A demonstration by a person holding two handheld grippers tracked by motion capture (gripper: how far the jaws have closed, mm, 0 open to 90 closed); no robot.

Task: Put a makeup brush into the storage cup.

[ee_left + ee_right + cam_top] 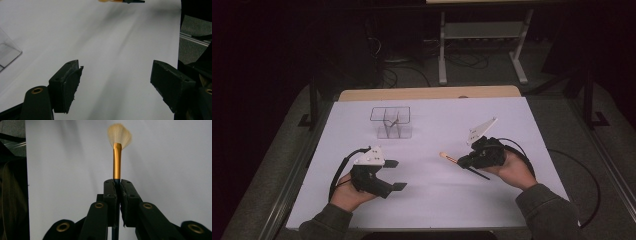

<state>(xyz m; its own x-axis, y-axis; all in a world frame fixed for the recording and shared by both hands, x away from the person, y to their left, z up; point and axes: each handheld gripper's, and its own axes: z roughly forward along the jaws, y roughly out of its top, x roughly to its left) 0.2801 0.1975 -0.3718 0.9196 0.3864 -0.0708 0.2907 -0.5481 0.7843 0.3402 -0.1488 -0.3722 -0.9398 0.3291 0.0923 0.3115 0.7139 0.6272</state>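
R gripper [117, 185]: you had its jaws pressed together on the makeup brush [117, 157], pinching the dark handle just below the gold ferrule.
Brush axis: it ran straight out from your R jaws; in the high view the bristle end [443, 155] pointed left toward table centre, and the dark handle tail [479, 174] stuck out behind, toward your R hand [512, 169].
Brush height: couldn't tell if the tip touched the white table cover [437, 200] or hung just above it.
L gripper [395, 175]: you held its jaws spread wide w/ nothing between them, low over the cover, pointing right.
L vs brush: brush tip lay fwd of your L jaws and off to their far side; it showed at the top edge of the left gripper view [110, 1], well apart.
Nearer hand: R, since it already had the brush.
Clear organizer [391, 121]: it sat beyond both grippers, nearer the L one, w/ open compartments up.
Key relation: organizer lay up and left of the bristle end, so I'd judge your brush axis needed swinging toward upright before dropping in.
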